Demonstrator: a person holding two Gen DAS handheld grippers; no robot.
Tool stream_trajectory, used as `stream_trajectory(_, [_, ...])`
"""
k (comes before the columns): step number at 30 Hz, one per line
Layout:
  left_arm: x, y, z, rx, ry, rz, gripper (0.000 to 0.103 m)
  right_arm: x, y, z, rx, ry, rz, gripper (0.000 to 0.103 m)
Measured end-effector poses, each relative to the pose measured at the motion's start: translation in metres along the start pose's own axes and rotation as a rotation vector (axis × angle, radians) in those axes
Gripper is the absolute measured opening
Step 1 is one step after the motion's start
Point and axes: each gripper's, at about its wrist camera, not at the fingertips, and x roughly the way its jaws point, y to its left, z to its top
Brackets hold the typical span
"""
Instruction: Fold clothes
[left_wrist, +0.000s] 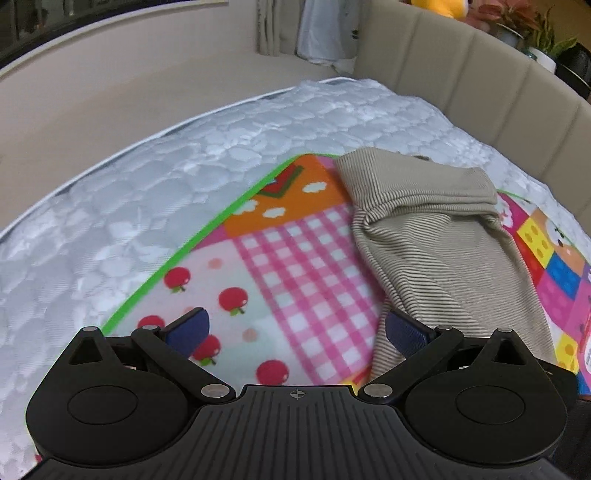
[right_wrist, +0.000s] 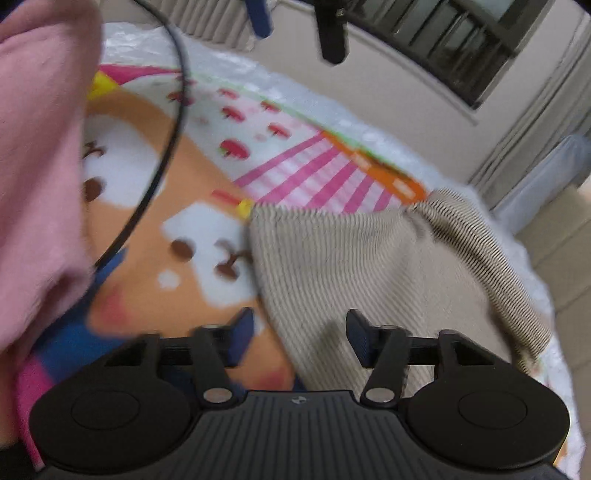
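Step judged: between folds. Beige ribbed garment (left_wrist: 436, 251) lying half-folded on patterned mat (left_wrist: 288, 258). Left gripper (left_wrist: 295, 332) spread wide, empty. Right gripper (right_wrist: 300, 336) parted, nothing clamped. Next: garment edge at 2 o'clock to be pinched.

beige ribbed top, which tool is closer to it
Right. The right tool hangs over the edge of the beige ribbed top; the left tool is mostly over the patterned mat beside it.

Home bedroom — white quilted mattress (left_wrist: 155, 173), beige padded headboard (left_wrist: 461, 74) along its far edge, curtains (left_wrist: 269, 26) beyond, potted plants (left_wrist: 543, 40) behind the headboard
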Motion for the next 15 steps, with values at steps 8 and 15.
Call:
stream_trajectory(8, [0.015,-0.065,-0.027,0.339,0.068,-0.093,0.103,-0.057,-0.087,0.025,0.25,-0.101,-0.067,0.0])
stream_trajectory(15, [0.068,-0.114,-0.056,0.578,0.125,-0.026,0.103,-0.101,-0.116,-0.035,0.156,0.069,-0.109,0.025])
